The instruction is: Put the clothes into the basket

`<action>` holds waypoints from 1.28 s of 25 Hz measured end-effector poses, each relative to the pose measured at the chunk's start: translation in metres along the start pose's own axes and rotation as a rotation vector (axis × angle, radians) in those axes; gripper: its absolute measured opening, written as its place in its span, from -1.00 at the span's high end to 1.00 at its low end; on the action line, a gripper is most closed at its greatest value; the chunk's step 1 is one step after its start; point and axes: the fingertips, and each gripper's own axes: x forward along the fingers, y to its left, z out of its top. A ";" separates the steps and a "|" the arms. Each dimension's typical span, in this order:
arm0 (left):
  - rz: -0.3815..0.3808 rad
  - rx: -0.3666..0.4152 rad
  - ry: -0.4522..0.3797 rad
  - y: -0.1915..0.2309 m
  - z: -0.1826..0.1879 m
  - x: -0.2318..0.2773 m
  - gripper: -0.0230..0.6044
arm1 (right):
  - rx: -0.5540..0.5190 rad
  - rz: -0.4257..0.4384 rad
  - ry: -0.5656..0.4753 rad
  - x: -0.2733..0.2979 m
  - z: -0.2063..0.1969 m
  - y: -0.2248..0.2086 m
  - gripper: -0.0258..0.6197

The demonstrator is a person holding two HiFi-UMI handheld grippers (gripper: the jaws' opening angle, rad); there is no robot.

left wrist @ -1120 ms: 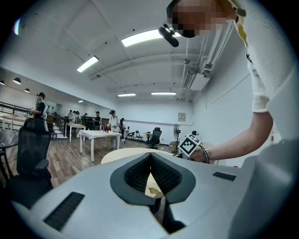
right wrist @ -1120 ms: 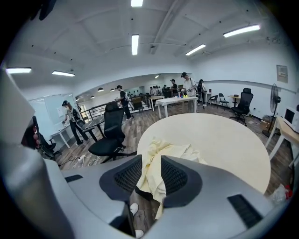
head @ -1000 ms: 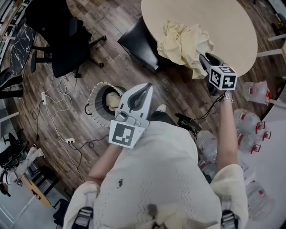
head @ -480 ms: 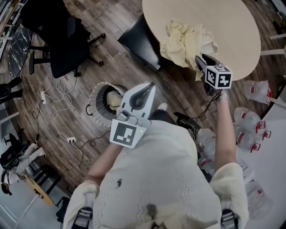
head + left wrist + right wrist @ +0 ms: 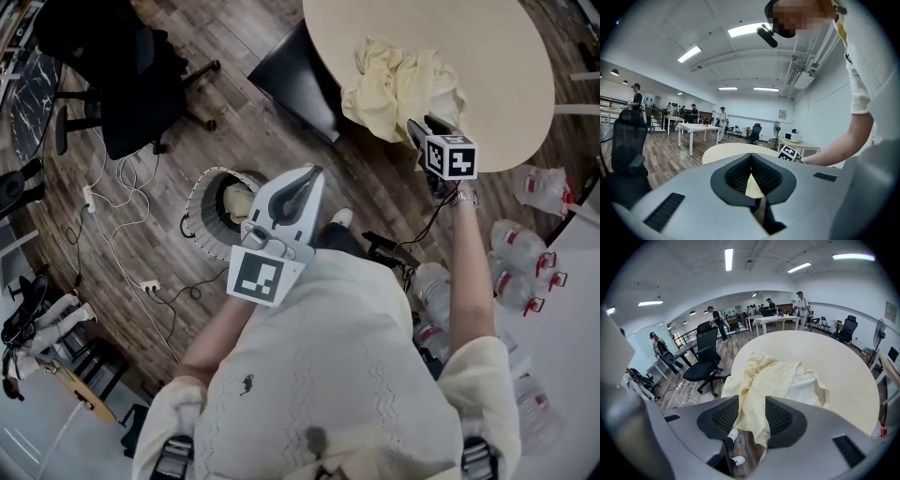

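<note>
A crumpled pale yellow garment (image 5: 398, 84) lies on the round beige table (image 5: 506, 56), with one corner hanging over the near edge. My right gripper (image 5: 417, 129) points down at that corner. Its jaws have just been opening and stand apart. In the right gripper view the yellow cloth (image 5: 764, 380) shows through the gap of the right gripper (image 5: 752, 401), with no pad pressing on it. The round basket (image 5: 199, 202) stands on the floor with a pale cloth (image 5: 239, 202) inside. My left gripper (image 5: 312, 173) hovers beside it; in its own view the left gripper (image 5: 751, 157) is shut and holds nothing.
A black office chair (image 5: 141, 84) stands at the upper left and a dark seat (image 5: 300, 80) is tucked under the table. White cables (image 5: 122, 206) trail over the wood floor. Several plastic water bottles (image 5: 525, 262) lie at the right. People stand far off by other tables (image 5: 696, 129).
My right gripper has come down and slid left, closer to the hanging corner of the garment. The left gripper stays by the basket, much as before.
</note>
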 end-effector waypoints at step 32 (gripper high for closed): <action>-0.002 -0.026 0.055 0.055 -0.018 0.044 0.86 | 0.094 -0.137 0.143 0.094 -0.041 -0.036 0.21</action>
